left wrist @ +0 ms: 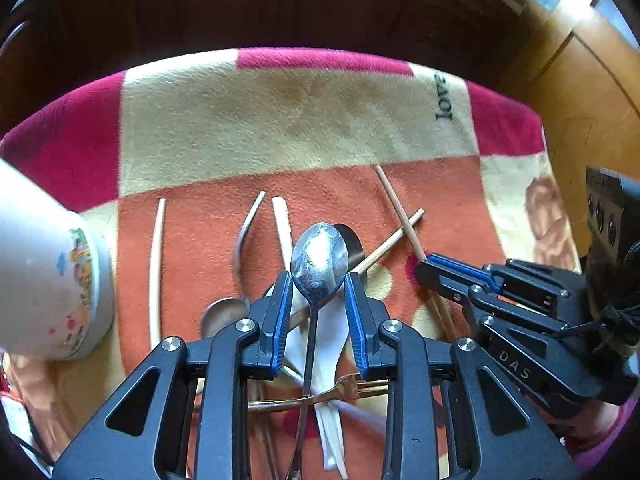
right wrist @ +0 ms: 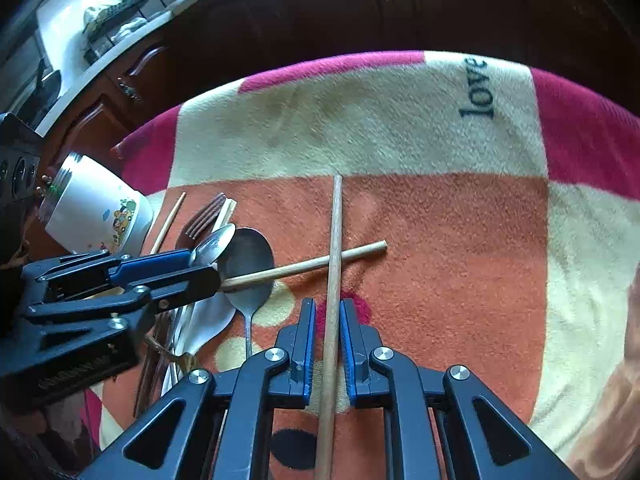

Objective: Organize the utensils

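A shiny metal spoon (left wrist: 319, 258) lies between the blue-padded jaws of my left gripper (left wrist: 318, 280), which stand open around its bowl and neck without clamping it. Under it lie a white plastic spoon (left wrist: 330, 340), a gold fork (left wrist: 344, 390), a dull spoon (right wrist: 247, 266) and a dark fork (right wrist: 206, 210). My right gripper (right wrist: 327, 312) is open with its jaws on either side of a wooden chopstick (right wrist: 335, 240), which crosses a second chopstick (right wrist: 308, 266). A white cartoon-print cup (left wrist: 52, 280) lies tilted at the left.
Everything lies on a plush blanket (left wrist: 280, 120) of orange, cream and magenta patches with the word "love". Another chopstick (left wrist: 157, 264) lies near the cup. Dark wood furniture (left wrist: 280, 0) is behind the blanket, and a shelf with items (right wrist: 116, 12) at the far left.
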Tool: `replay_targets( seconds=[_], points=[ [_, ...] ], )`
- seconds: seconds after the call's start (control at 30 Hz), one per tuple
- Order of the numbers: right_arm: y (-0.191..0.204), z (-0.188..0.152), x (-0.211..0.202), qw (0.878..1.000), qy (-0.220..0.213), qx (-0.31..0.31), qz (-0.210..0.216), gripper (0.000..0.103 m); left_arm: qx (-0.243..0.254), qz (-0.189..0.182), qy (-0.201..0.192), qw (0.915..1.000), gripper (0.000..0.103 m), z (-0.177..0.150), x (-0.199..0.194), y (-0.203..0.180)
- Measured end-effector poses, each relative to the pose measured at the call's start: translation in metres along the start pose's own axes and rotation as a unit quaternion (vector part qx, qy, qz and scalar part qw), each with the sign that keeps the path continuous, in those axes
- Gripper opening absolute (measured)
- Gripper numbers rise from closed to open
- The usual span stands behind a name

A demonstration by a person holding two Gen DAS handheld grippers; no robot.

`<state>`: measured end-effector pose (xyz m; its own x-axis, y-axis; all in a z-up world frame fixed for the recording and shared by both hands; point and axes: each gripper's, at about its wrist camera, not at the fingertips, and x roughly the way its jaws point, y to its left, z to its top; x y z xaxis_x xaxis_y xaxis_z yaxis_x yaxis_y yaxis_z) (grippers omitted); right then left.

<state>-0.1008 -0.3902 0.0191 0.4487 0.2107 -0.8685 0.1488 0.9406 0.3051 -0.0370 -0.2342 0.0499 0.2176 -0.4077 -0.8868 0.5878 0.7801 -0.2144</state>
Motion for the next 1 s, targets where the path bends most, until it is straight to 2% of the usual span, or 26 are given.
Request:
replay_targets(
  seconds=[0.2, 0.57, 0.87, 0.9, 0.97, 1.0],
  points=[
    [0.001, -0.008, -0.024, 1.000, -0.028, -0.004, 0.010, 0.006, -0.008, -0.022, -0.029, 0.9993, 0.025, -0.013, -0.034, -0.002],
    [0.024, -0.015, -0.100, 0.994, -0.101, -0.024, 0.037, 0.006, -0.027, -0.057, -0.089, 0.9940, 0.024, -0.037, -0.110, 0.004],
    [0.052, -0.009, -0.139, 0.987, -0.143, -0.055, 0.042, 0.006, -0.034, -0.054, -0.128, 0.9898, 0.024, -0.049, -0.155, 0.011],
    [0.055, -0.009, -0.142, 0.987, -0.146, -0.058, 0.043, 0.006, -0.034, -0.054, -0.131, 0.9893, 0.022, -0.050, -0.159, 0.012],
    [0.063, -0.004, -0.151, 0.985, -0.154, -0.068, 0.043, 0.006, -0.036, -0.059, -0.141, 0.9876, 0.002, -0.050, -0.169, 0.014],
    [0.066, -0.003, -0.154, 0.984, -0.158, -0.072, 0.043, 0.006, -0.039, -0.067, -0.147, 0.9861, 0.002, -0.050, -0.174, 0.015]
  ],
)
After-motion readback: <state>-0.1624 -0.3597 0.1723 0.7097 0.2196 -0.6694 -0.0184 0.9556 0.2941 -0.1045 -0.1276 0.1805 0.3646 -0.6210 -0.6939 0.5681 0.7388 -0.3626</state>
